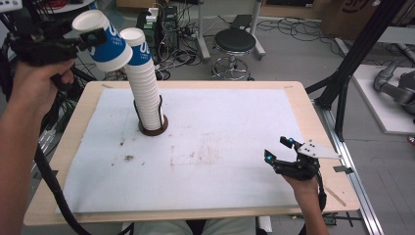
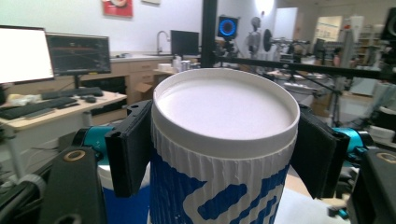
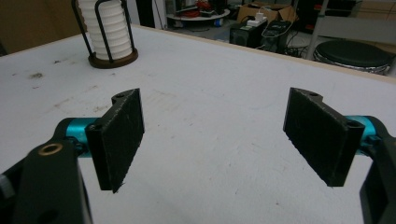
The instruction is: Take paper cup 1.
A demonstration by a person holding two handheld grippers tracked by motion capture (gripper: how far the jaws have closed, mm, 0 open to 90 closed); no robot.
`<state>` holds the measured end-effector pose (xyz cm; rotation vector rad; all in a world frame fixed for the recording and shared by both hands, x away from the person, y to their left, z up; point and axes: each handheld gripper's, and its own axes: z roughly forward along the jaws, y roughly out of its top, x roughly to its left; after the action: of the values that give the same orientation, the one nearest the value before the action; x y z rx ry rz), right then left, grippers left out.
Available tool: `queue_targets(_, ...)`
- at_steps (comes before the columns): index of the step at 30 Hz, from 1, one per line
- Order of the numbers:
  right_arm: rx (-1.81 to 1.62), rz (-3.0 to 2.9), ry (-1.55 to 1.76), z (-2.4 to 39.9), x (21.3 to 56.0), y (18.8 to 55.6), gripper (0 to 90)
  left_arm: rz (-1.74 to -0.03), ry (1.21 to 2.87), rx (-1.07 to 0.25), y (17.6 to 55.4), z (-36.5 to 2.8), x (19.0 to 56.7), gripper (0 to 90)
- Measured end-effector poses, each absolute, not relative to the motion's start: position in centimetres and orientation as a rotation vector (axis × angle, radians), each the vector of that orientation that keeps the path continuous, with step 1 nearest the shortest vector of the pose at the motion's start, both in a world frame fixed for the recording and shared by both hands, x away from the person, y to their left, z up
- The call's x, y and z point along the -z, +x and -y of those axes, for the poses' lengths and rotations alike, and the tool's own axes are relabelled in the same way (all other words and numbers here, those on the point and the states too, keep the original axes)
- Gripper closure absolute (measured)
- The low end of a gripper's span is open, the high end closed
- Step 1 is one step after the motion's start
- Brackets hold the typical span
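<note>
My left gripper (image 1: 90, 38) is raised above the table's far left corner, shut on a blue and white paper cup (image 1: 110, 51) that is tilted with its base up. In the left gripper view the cup (image 2: 224, 140) sits base toward the camera, with both black pads (image 2: 130, 149) pressed on its ribbed sides. Just right of it, a tall leaning stack of the same cups (image 1: 144, 88) stands in a black wire holder with a brown base (image 1: 152, 129). My right gripper (image 1: 281, 149) hovers open over the front right of the mat, its pads (image 3: 121, 135) wide apart with nothing between them.
A white mat (image 1: 220, 142) with a few brown stains covers the wooden table (image 1: 303, 107). In the right gripper view the cup stack (image 3: 109, 28) is far off at the upper left. A black stool (image 1: 235, 41), cables and a black frame post (image 1: 352, 63) stand beyond the table.
</note>
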<state>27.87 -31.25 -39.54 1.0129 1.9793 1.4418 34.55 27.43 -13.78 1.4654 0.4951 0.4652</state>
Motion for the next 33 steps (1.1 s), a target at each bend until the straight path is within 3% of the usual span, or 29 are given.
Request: queue_targets(33,-1.439,-2.044,0.984,30.0,40.0,28.4,20.9,-0.419,1.606,-0.308,32.2,-18.7,30.4,28.7)
